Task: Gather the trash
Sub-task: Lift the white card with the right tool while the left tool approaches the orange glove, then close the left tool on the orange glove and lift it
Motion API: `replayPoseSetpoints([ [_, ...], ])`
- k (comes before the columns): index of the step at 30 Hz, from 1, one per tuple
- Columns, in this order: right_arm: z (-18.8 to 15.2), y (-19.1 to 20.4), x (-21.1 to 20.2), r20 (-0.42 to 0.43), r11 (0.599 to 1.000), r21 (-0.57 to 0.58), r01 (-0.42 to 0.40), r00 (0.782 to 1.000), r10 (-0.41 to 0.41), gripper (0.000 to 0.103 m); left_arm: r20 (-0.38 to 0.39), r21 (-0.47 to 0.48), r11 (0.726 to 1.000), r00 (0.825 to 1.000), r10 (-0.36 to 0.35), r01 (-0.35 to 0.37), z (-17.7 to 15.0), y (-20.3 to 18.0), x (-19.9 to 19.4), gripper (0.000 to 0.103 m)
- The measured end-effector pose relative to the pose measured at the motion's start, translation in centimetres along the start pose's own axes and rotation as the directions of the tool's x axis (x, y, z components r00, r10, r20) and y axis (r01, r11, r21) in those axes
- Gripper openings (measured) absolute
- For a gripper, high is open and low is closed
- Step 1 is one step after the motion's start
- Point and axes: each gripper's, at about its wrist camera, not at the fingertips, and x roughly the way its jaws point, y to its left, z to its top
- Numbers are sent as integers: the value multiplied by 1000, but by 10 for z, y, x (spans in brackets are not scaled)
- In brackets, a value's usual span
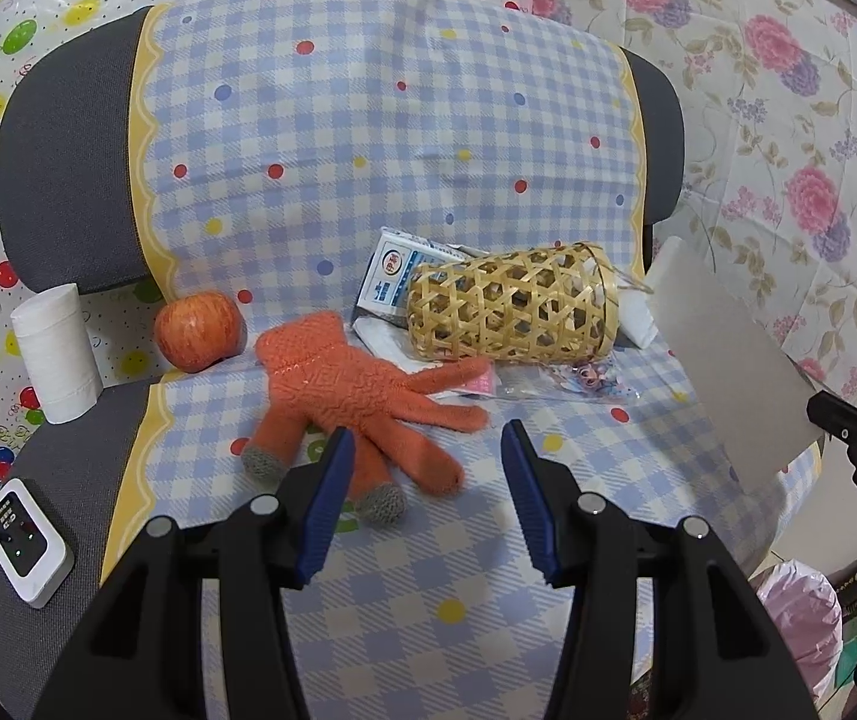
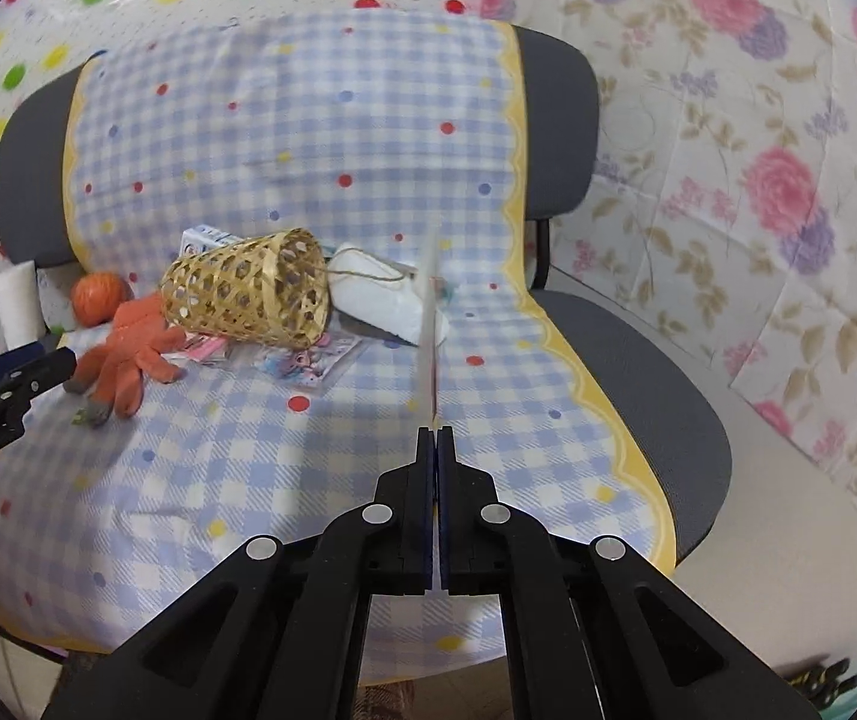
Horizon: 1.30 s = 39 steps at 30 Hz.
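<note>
The right gripper (image 2: pixel 435 433) had its jaws pinched on a flat grey card (image 1: pixel 728 372), lifted clear of the chair (image 2: pixel 656 372). Best to keep it clamped and carry it to the pink bag (image 1: pixel 800 618). The left gripper (image 1: pixel 425 462) hovered half-spread, empty, over the orange glove (image 1: pixel 356 402).

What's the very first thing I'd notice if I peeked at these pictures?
Probably the bright orange glove lying flat on the checked cloth that covers the chair, with a red apple to its left and a woven basket tipped on its side to its right. Next, the right gripper is pinching a thin grey card edge-on above the seat, while the left gripper sits open near the glove.
</note>
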Motion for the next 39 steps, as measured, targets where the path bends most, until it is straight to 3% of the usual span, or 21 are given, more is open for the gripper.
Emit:
replayPoseSetpoints([
  [2, 2, -2, 3, -16, 999, 28, -45, 999, 46, 8, 0, -2, 1000, 1000, 1, -1, 0, 1, 0, 49],
  [4, 4, -2, 8, -32, 998, 35, -59, 998, 60, 15, 0, -3, 1000, 1000, 0, 0, -1, 1, 0, 49],
  [10, 6, -8, 37, -77, 995, 75, -63, 995, 69, 20, -6, -6, 1000, 1000, 6, -6, -2, 5, 4, 49],
  [14, 9, -13, 43, -52, 992, 115, -49, 997, 55, 20, -11, -15, 999, 1000, 29, -29, -1, 12, 7, 49],
  [16, 14, -16, 44, -33, 989, 140, -47, 998, 52, 15, -11, -21, 999, 999, 42, -42, -1, 16, 8, 50],
  [18, 19, -19, 42, -8, 988, 151, -32, 999, 34, 1, -5, -33, 998, 998, 60, -60, 1, 23, 8, 54],
  [26, 45, -27, 18, 144, 982, 186, 1, 989, -28, 1, -35, -50, 993, 993, 109, -110, 10, 38, 27, 65],
  [32, 56, -24, 30, 143, 984, 176, -37, 990, 11, 1, -104, -24, 988, 984, 147, -150, 18, 37, 64, 65],
  [39, 60, -23, 50, 117, 982, 184, -52, 993, 31, 1, -169, -19, 990, 976, 135, -140, 24, 40, 103, 65],
])
